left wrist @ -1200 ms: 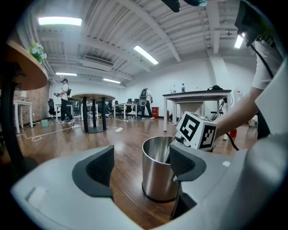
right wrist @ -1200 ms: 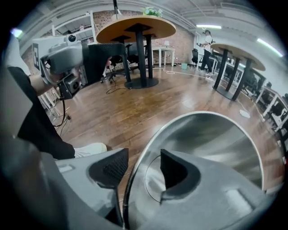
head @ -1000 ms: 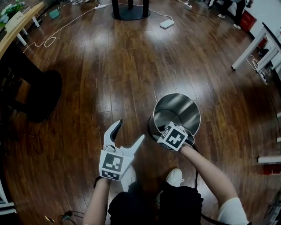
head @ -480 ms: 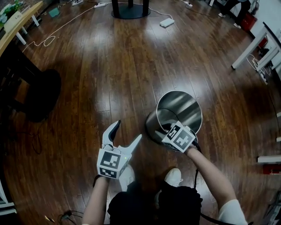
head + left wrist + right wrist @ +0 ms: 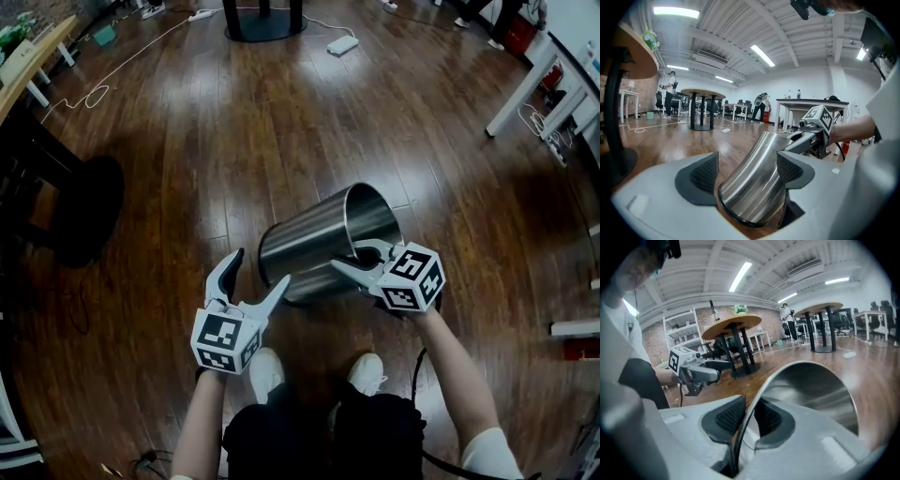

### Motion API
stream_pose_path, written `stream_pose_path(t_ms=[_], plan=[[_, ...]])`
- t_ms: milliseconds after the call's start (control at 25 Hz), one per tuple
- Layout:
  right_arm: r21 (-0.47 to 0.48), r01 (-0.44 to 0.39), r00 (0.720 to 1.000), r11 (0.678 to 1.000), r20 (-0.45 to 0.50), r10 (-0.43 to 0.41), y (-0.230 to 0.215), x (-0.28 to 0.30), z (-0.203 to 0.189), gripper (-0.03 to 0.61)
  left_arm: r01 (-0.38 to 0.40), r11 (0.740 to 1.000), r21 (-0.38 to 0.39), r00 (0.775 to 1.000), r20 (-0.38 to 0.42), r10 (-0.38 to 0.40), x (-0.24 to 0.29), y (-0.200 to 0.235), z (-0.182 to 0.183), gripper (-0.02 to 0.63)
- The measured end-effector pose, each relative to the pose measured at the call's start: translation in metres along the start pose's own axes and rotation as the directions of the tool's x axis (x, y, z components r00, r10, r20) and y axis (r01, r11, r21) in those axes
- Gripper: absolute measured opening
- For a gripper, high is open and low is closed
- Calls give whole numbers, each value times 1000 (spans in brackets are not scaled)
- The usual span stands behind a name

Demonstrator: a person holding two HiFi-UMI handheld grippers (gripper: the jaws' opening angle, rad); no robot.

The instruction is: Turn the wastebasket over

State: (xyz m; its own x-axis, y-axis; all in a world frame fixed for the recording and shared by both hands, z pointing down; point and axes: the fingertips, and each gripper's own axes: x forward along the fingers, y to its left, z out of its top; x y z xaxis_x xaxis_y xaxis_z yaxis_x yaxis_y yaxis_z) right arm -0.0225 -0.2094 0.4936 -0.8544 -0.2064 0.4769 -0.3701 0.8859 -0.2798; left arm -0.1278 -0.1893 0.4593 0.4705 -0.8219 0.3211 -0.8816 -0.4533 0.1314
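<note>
A shiny steel wastebasket (image 5: 314,239) hangs tilted over the wooden floor, its mouth turned up and to the right and its base towards the person. My right gripper (image 5: 359,258) is shut on the near rim, one finger inside the mouth and one outside. In the right gripper view the thin rim (image 5: 745,420) runs between the two pads. My left gripper (image 5: 255,274) is open at the basket's base. In the left gripper view the basket (image 5: 759,183) fills the gap between the wide jaws; whether they touch it I cannot tell.
A black round table foot (image 5: 262,23) and a white power strip (image 5: 339,44) lie far ahead. A black chair base (image 5: 89,202) is at the left, white table legs (image 5: 516,94) at the right. The person's white shoes (image 5: 370,372) stand just below the basket.
The right gripper has risen with the rim in its grip, tipping the basket from upright to a steep tilt. The left gripper has barely moved and is now by the basket's base.
</note>
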Motion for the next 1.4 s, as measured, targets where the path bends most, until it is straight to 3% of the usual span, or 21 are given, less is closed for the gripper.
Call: stream_pose_path(t_ms=[120,280,480,720,1040,1240,1400], plan=[[100,-66,989,993,138,52,3,-11,-5,49,-9,1000,21,1000,-21,9,0,0,-3,396],[216,-104,959,971,282,40,-8,-33,-13,49,-12,1000,26,999,-35,13,2,-2,-6,396],[234,-77,923,969,384,-19,-32,-80,-45,49,5,999,34,998,-56,-3,10,-12,-11,396],[277,59,916,959,367,-162,-72,-122,-95,63,26,999,40,997,-68,-23,21,-23,-14,396],[426,81,870,901,411,-272,-95,-145,-133,81,70,993,91,995,-81,-62,33,-43,-23,396],[541,118,855,833,372,-362,-109,-155,-175,131,79,994,80,993,-93,-71,37,-46,-27,396],[555,115,842,824,386,-377,-105,-157,-179,133,80,994,81,994,-83,-73,38,-47,-23,397]])
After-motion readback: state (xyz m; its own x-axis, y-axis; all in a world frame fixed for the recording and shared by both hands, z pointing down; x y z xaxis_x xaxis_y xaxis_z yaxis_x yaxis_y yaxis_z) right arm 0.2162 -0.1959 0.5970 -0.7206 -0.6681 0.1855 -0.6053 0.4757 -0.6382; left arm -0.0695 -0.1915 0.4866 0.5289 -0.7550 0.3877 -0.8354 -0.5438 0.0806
